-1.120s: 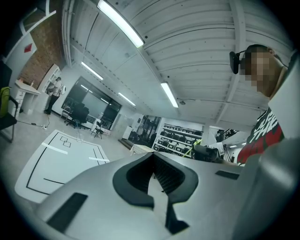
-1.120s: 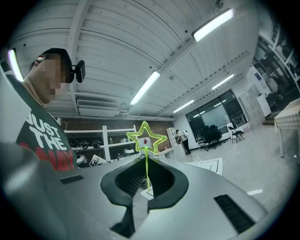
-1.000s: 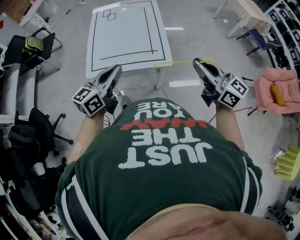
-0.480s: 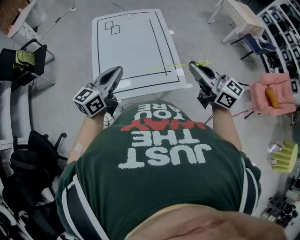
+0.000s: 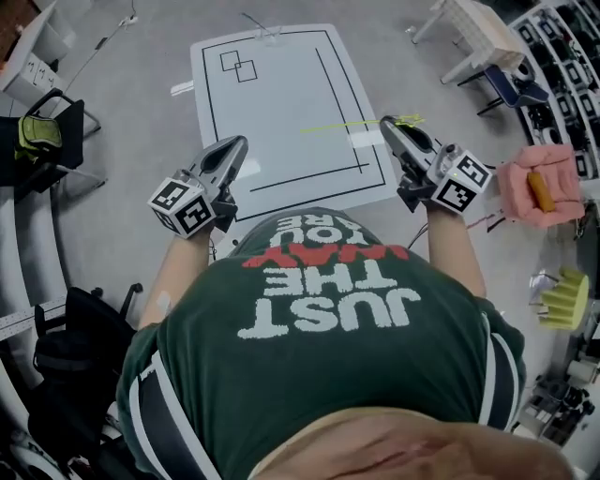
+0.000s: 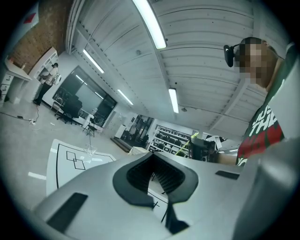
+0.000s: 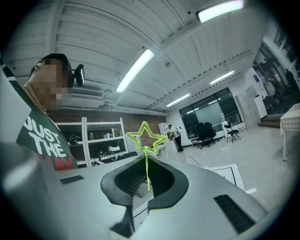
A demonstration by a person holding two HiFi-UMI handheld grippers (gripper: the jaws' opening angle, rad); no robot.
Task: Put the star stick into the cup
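Note:
A thin yellow-green star stick [image 5: 347, 125] lies roughly level over the near right part of the white table [image 5: 281, 103], and its star end [image 5: 409, 119] is beside my right gripper [image 5: 390, 128], which is shut on it. In the right gripper view the star [image 7: 145, 137] stands just above the jaws, and the stick runs down between them. A clear cup [image 5: 270, 36] stands at the table's far edge; it also shows in the left gripper view [image 6: 89, 149]. My left gripper [image 5: 234, 150] hovers over the table's near left edge, shut and empty.
The table carries black outline markings, with two small squares [image 5: 237, 66] near the cup. A black office chair [image 5: 52, 141] is at the left. A pink seat with an orange object [image 5: 536, 187] is at the right, and another white table [image 5: 478, 28] at the far right.
The table has come nearer and now lies under both grippers. The right gripper still holds the star stick the same way, and the left stays shut.

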